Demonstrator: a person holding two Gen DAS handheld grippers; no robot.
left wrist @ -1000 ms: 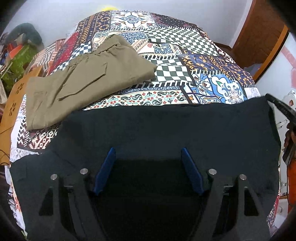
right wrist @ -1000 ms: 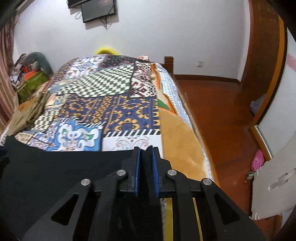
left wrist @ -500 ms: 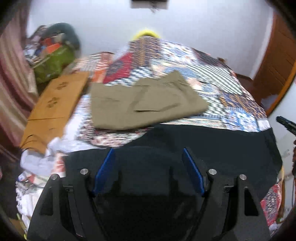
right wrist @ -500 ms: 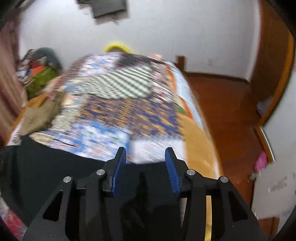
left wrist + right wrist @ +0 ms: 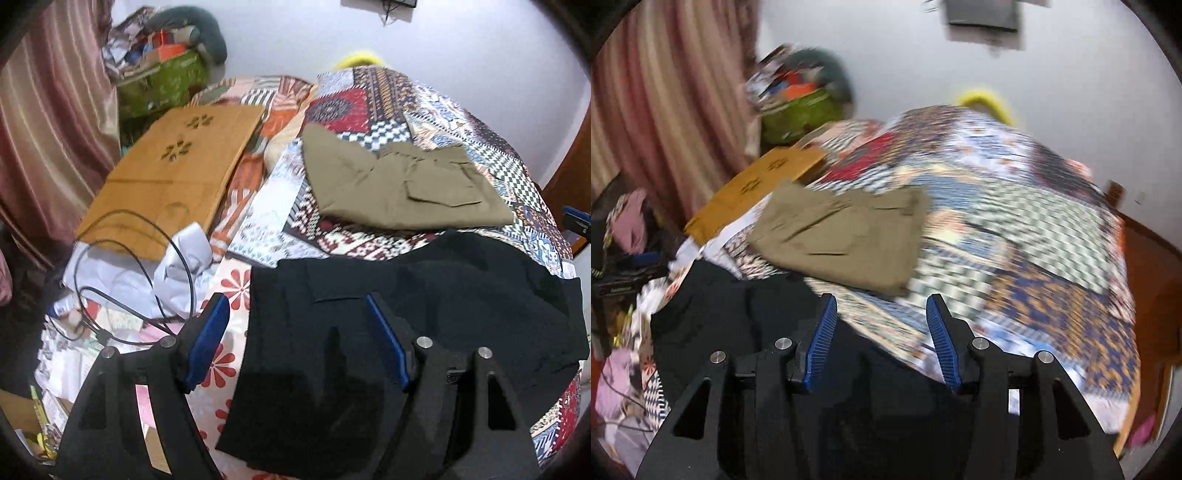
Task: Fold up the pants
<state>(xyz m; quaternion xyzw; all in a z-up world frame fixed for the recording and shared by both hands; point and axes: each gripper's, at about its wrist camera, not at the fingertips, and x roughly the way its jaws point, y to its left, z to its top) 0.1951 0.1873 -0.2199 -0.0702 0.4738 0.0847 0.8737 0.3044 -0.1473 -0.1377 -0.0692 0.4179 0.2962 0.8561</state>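
black pants [image 5: 424, 295] | flat on bed | under open left claw [image 5: 295, 325]

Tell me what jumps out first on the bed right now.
The bright patchwork bedspread fills both views. On it lie folded olive-khaki pants mid-bed, with black pants spread at the near edge, under both grippers. A brown cardboard sheet lies along the bed's left side.

No text or label can be read, perhaps owing to blur.
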